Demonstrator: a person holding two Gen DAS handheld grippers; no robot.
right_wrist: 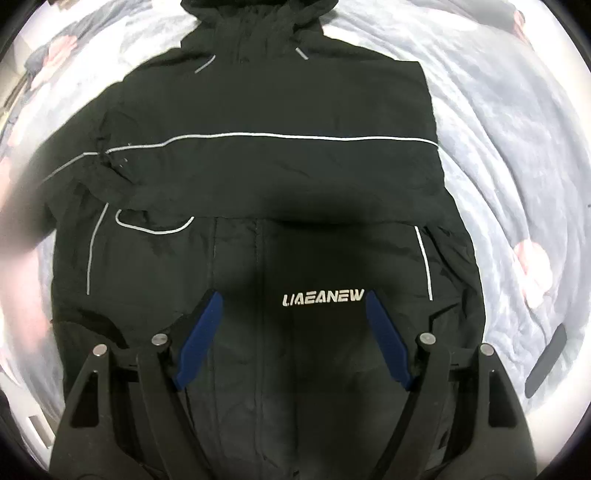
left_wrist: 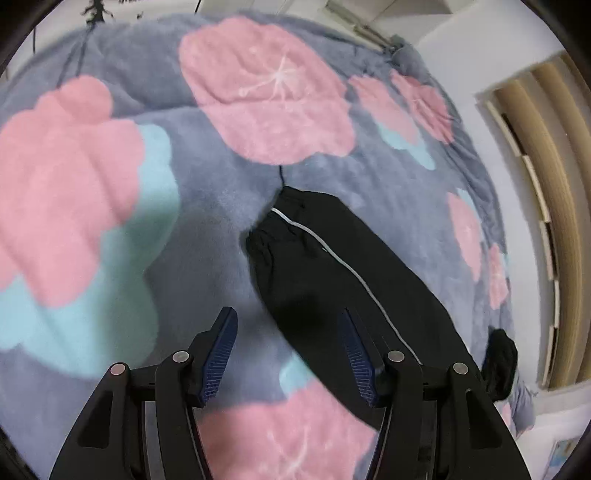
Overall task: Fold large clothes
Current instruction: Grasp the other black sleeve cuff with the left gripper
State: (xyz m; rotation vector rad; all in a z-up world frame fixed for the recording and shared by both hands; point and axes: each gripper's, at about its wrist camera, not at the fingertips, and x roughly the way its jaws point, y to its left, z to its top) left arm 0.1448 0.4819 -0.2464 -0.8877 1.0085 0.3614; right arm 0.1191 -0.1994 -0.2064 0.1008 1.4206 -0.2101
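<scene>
A black hooded jacket (right_wrist: 295, 177) with thin white piping lies flat on the bed. Its hood (right_wrist: 258, 22) is at the top of the right wrist view, and one sleeve is folded across the chest. A white logo (right_wrist: 323, 298) sits on the front. My right gripper (right_wrist: 292, 295) hovers straight over the jacket's lower front, open, with nothing between its blue pads (right_wrist: 199, 343). In the left wrist view the other sleeve (left_wrist: 332, 273) stretches out diagonally over the blanket. My left gripper (left_wrist: 288, 312) stands open above that sleeve's edge and holds nothing.
A grey fleece blanket (left_wrist: 207, 206) with pink and teal flowers covers the bed. A slatted wooden panel (left_wrist: 543, 229) stands by the bed's right side. A dark flat object (right_wrist: 546, 365) lies on the blanket right of the jacket. A blurred shape (right_wrist: 18, 229) crosses the left edge.
</scene>
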